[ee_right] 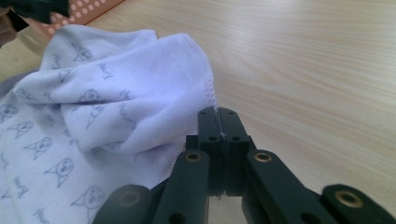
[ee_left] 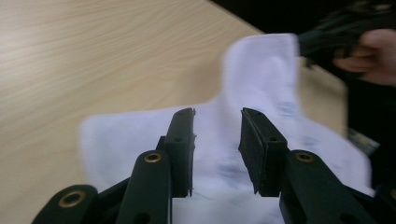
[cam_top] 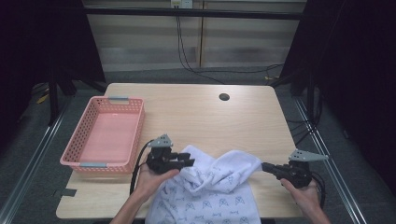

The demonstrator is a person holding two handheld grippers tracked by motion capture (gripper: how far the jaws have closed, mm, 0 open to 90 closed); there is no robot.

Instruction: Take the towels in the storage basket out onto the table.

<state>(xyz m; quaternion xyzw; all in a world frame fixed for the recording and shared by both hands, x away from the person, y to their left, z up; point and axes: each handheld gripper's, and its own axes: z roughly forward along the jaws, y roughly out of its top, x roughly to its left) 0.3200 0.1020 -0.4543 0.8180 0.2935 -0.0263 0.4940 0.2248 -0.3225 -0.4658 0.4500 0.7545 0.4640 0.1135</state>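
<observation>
Pale wooden table point(cam_top: 196, 116) under me, the white printed towel point(cam_top: 215, 186) bunched near its front edge, right of the pink basket point(cam_top: 105, 135). My right gripper point(ee_right: 218, 112) pinches the towel's hem, jaws fully together. My left gripper point(ee_left: 217, 126) stands part-open over the cloth, pads clear. I should draw the corners apart evenly, keeping the hem taut.

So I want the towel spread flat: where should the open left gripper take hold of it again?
Probably at the towel's far-left corner, the raised fold just ahead of the left gripper. Come in level from the basket side, one jaw over and one under the hem. That edge stands up off the table, so the jaws can straddle it, while the right gripper looks shut on the opposite corner.
</observation>
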